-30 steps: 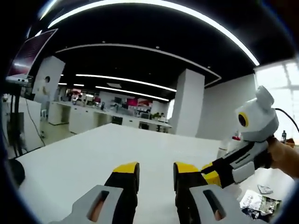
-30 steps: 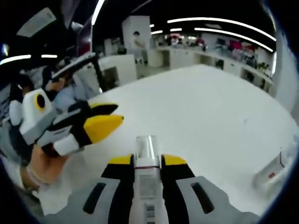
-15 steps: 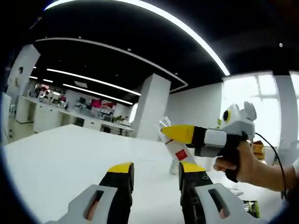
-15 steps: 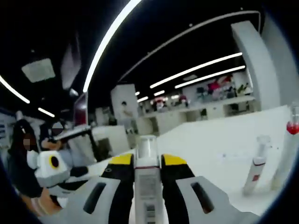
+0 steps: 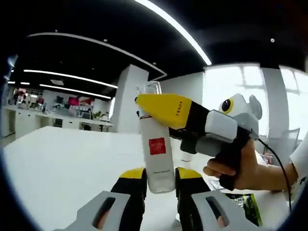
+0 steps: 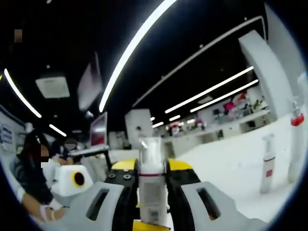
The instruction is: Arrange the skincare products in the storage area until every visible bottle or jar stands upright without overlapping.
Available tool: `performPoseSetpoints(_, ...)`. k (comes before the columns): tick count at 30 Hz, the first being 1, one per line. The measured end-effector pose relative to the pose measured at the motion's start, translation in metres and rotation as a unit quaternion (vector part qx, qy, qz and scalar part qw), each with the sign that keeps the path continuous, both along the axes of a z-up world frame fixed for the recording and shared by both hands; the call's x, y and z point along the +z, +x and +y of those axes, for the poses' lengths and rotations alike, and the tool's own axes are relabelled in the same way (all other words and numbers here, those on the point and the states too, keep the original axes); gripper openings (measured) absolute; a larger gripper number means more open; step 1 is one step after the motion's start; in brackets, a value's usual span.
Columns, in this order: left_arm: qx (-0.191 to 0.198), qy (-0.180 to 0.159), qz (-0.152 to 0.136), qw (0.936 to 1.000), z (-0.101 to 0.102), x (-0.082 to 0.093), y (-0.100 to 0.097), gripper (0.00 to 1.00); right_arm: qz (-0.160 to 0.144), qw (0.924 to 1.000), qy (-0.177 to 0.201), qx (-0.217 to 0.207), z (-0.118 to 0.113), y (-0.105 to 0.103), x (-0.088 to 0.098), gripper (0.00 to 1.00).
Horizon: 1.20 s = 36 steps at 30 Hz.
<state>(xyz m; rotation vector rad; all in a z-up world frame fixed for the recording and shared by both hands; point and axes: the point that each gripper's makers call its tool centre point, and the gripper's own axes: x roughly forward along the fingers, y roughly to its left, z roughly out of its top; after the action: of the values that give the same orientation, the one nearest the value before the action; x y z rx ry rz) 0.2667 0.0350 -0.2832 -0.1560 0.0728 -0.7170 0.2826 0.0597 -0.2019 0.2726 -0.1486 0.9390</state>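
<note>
A white bottle (image 5: pixel 157 149) with a clear cap and a red square label hangs upright above the white table (image 5: pixel 57 163). My right gripper (image 5: pixel 154 108), held by a hand (image 5: pixel 240 168), comes in from the right and is shut on the bottle's upper part. My left gripper (image 5: pixel 161 175) has its yellow-tipped jaws pressed against both sides of the bottle's base. In the right gripper view the same bottle (image 6: pixel 152 185) stands between my right gripper's (image 6: pixel 153 166) jaws, and the left gripper (image 6: pixel 149 224) shows below it.
Two more upright products stand on the table at the right: a slim white pump bottle (image 6: pixel 266 163) and a taller red-topped one (image 6: pixel 296 139). A green packet (image 5: pixel 246 208) lies on the table. A person (image 6: pixel 33 163) sits at the left.
The right gripper has carried the bottle over between my left jaws. The left jaws have narrowed from wide apart onto the bottle's base. Both views have tilted.
</note>
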Motion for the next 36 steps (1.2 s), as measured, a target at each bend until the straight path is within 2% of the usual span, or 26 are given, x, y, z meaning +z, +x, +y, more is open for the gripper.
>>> performPoseSetpoints(3,0.012,0.019,-0.003,0.9997,0.004,-0.001,0.001,0.22,0.003,1.0,0.006,-0.005,-0.003,0.001,-0.002,0.2)
performPoseSetpoints(5,0.041,0.077,-0.03,0.9957,0.008,-0.003,0.003,0.22,0.01,0.9999,0.007,-0.004,-0.006,0.001,-0.004,0.2)
performPoseSetpoints(6,0.064,0.11,-0.043,0.9909,0.011,-0.004,0.004,0.22,0.012,0.9999,0.006,-0.005,-0.007,0.0,-0.005,0.2)
performPoseSetpoints(7,0.073,0.125,-0.05,0.9881,0.012,-0.003,0.004,0.22,0.016,0.9998,0.005,-0.01,-0.009,0.0,-0.007,0.21)
performPoseSetpoints(8,0.092,0.159,-0.067,0.9806,0.015,-0.003,0.004,0.22,0.025,0.9995,0.009,-0.019,-0.011,0.0,-0.009,0.21)
performPoseSetpoints(10,0.118,0.196,-0.104,0.968,0.018,0.005,0.003,0.21,0.041,0.9987,0.007,-0.029,-0.013,0.002,-0.014,0.23)
performPoseSetpoints(12,0.126,0.217,-0.13,0.9592,0.019,0.011,0.001,0.21,0.031,0.9993,-0.003,-0.021,-0.008,0.001,-0.014,0.26)
performPoseSetpoints(13,0.126,0.224,-0.134,0.9571,0.019,0.012,0.0,0.21,0.025,0.9996,-0.009,-0.014,-0.005,0.0,-0.014,0.27)
performPoseSetpoints(15,0.127,0.239,-0.148,0.9513,0.019,0.013,-0.002,0.21,0.029,0.9995,0.002,-0.006,-0.005,-0.003,-0.012,0.25)
performPoseSetpoints(17,0.127,0.229,-0.151,0.9531,0.021,0.016,-0.002,0.22,0.027,0.9993,0.017,0.018,-0.003,-0.006,-0.007,0.24)
performPoseSetpoints(19,0.096,0.202,-0.148,0.9633,0.014,0.017,-0.003,0.22,0.021,0.9993,0.02,0.025,-0.007,-0.006,-0.005,0.22)
performPoseSetpoints(22,0.041,0.178,-0.12,0.9758,0.004,0.009,-0.004,0.26,0.017,0.9988,0.019,0.042,-0.01,-0.005,-0.004,0.21)
performPoseSetpoints(23,0.021,0.138,-0.085,0.9865,-0.001,0.006,-0.006,0.32,0.019,0.9973,0.035,0.063,-0.011,-0.007,0.0,0.21)
performPoseSetpoints(24,0.01,0.103,-0.064,0.9926,-0.004,0.007,-0.007,0.43,0.027,0.9966,0.039,0.068,-0.014,-0.006,0.0,0.21)
performPoseSetpoints(25,0.001,0.088,-0.057,0.9945,-0.006,0.008,-0.008,0.52,0.029,0.9962,0.041,0.07,-0.015,-0.006,0.001,0.21)
performPoseSetpoints(26,-0.038,0.046,-0.041,0.9974,-0.013,0.011,-0.011,0.58,0.032,0.9952,0.033,0.086,-0.016,-0.007,0.0,0.21)
performPoseSetpoints(27,-0.057,0.019,-0.02,0.998,-0.016,0.011,-0.014,0.62,0.043,0.9929,0.03,0.107,-0.019,-0.01,-0.002,0.21)
performPoseSetpoints(28,-0.085,-0.009,-0.006,0.9963,-0.02,0.013,-0.018,0.62,0.047,0.9919,0.029,0.114,-0.021,-0.011,-0.003,0.21)
performPoseSetpoints(29,-0.113,-0.034,0.007,0.993,-0.024,0.016,-0.022,0.61,0.049,0.9887,0.027,0.139,-0.021,-0.016,-0.004,0.21)
performPoseSetpoints(31,-0.132,-0.066,0.025,0.9887,-0.026,0.019,-0.025,0.58,0.06,0.9837,0.038,0.165,-0.025,-0.02,-0.002,0.21)
performPoseSetpoints(33,-0.175,-0.101,0.049,0.9781,-0.032,0.02,-0.032,0.55,0.072,0.9725,0.038,0.218,-0.031,-0.03,-0.003,0.21)
performPoseSetpoints(34,-0.206,-0.127,0.072,0.9678,-0.036,0.022,-0.039,0.54,0.074,0.97,0.044,0.227,-0.034,-0.032,-0.001,0.21)
performPoseSetpoints(36,-0.235,-0.162,0.09,0.9542,-0.04,0.027,-0.045,0.5,0.079,0.9606,0.041,0.263,-0.04,-0.042,0.0,0.21)
